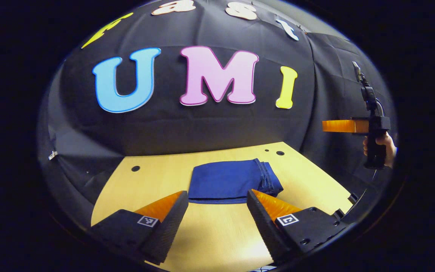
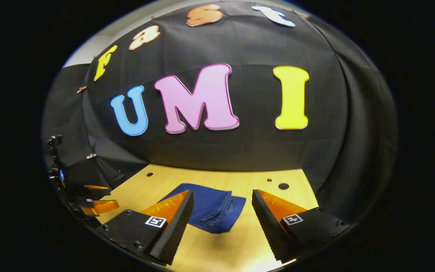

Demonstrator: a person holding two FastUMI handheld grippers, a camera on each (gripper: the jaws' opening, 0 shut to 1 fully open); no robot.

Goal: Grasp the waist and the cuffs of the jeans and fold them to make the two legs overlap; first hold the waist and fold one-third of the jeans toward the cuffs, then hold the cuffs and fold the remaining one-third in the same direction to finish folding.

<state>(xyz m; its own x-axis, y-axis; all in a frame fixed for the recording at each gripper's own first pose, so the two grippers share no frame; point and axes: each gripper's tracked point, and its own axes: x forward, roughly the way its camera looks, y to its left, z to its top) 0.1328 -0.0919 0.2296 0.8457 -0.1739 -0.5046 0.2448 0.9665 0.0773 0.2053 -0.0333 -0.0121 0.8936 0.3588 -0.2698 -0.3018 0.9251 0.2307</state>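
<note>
The folded dark-blue denim jeans lie on the pale wooden tabletop; above them, left hand-held gripper and right hand-held gripper hover spread, empty.

Both gripper views look from above the table's near edge toward the back wall, sharing the folded jeans.

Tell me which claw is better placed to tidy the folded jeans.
Probably the left claw: it hangs open with the folded jeans centred just beyond its fingertips. In the left gripper view the right claw is held high off the wooden table, beside the jeans.
</note>
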